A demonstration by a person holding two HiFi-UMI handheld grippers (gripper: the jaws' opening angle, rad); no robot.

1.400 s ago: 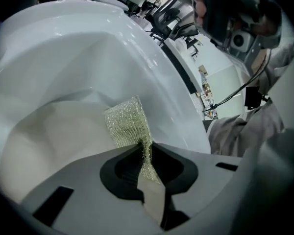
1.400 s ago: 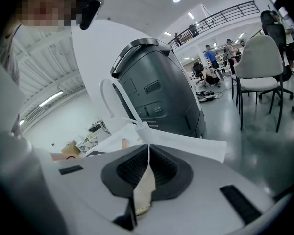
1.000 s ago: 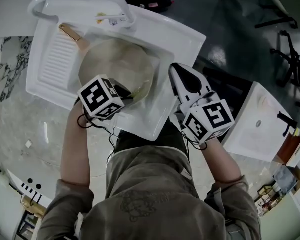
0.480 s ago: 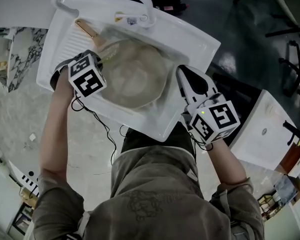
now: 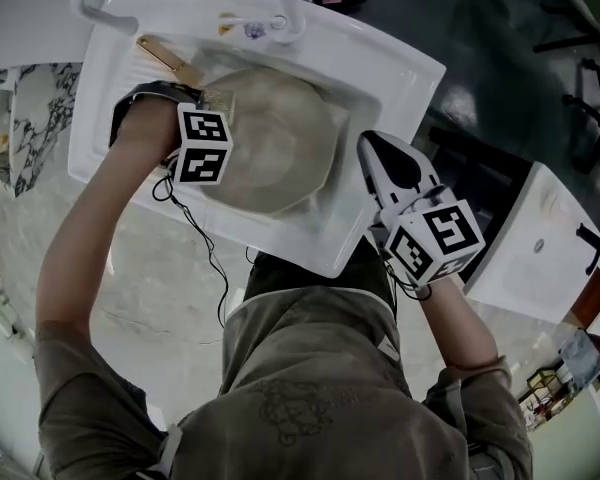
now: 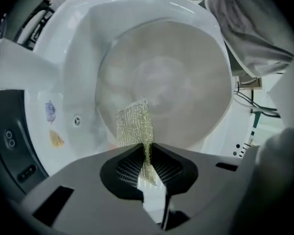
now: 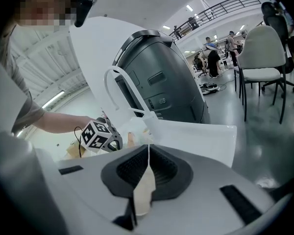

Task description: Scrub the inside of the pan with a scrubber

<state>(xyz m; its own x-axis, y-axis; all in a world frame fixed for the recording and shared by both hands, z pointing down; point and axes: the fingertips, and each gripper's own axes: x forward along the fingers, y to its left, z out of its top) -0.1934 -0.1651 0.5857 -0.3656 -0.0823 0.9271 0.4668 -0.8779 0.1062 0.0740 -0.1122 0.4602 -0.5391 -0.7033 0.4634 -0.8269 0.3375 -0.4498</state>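
- Scrubber (image 6: 133, 124) is pinched tight in the left gripper (image 6: 148, 150), its mesh hanging free to wipe the pan (image 5: 280, 138), which sits in the sink (image 5: 385, 73).
- Right gripper (image 7: 148, 151) is closed on nothing and hangs right of the sink, out of the way.

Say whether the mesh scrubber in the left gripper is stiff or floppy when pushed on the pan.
Probably floppy: the thin scrubber bunches where the left gripper pinches it. Likely light, being open mesh. It may crumple against the pan.

No readable text (none anywhere) — nothing legible
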